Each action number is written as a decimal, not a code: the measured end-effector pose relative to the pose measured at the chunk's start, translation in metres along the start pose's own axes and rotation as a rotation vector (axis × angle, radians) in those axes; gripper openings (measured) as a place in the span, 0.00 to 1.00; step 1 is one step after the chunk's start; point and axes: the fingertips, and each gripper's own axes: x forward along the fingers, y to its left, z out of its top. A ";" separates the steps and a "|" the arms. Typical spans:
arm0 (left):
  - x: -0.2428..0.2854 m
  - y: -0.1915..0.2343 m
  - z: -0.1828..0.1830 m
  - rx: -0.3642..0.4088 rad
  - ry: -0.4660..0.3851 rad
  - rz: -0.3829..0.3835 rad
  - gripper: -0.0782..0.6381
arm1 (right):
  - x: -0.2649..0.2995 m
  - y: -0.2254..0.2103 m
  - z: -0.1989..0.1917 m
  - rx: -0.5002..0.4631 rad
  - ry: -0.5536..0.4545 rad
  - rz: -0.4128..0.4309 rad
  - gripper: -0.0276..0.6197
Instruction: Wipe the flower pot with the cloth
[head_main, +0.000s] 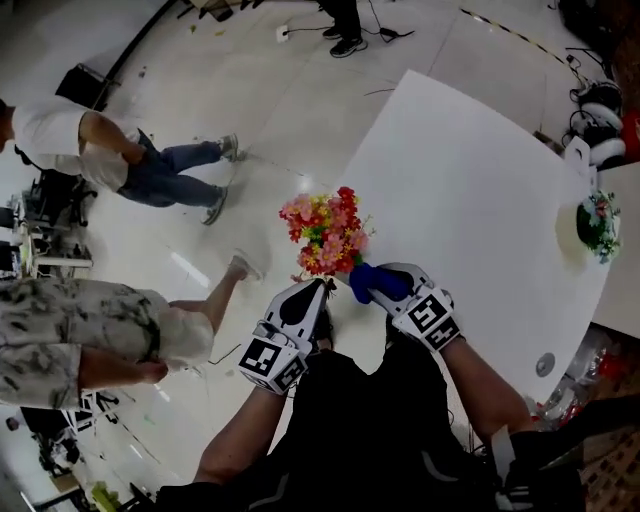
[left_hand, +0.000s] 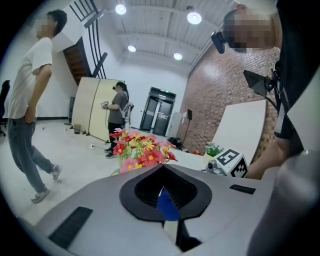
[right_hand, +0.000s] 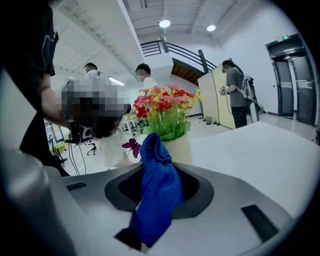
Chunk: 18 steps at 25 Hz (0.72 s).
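Right claw (right_hand: 154, 162) clamps the blue cloth (right_hand: 157, 200) just beside the flower pot (right_hand: 180, 149) (white, butterfly-printed) at the desk's (head_main: 480, 200) near corner; left claw (left_hand: 162, 169) closed, empty.

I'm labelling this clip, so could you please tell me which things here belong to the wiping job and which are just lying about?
In the job: flower pot; blue cloth, clamped in the right tool.
Lying about: second potted plant at the far right; small round disc near the edge of the table; bystanders.
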 end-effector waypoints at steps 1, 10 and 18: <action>0.000 0.000 -0.001 0.000 -0.004 0.016 0.11 | 0.003 -0.002 0.000 -0.010 0.002 0.019 0.22; -0.016 0.007 0.000 0.024 -0.016 0.111 0.11 | 0.016 -0.041 0.007 -0.037 -0.009 0.064 0.22; -0.030 -0.003 -0.003 0.008 -0.030 0.136 0.11 | 0.006 -0.071 0.018 -0.006 -0.027 -0.009 0.22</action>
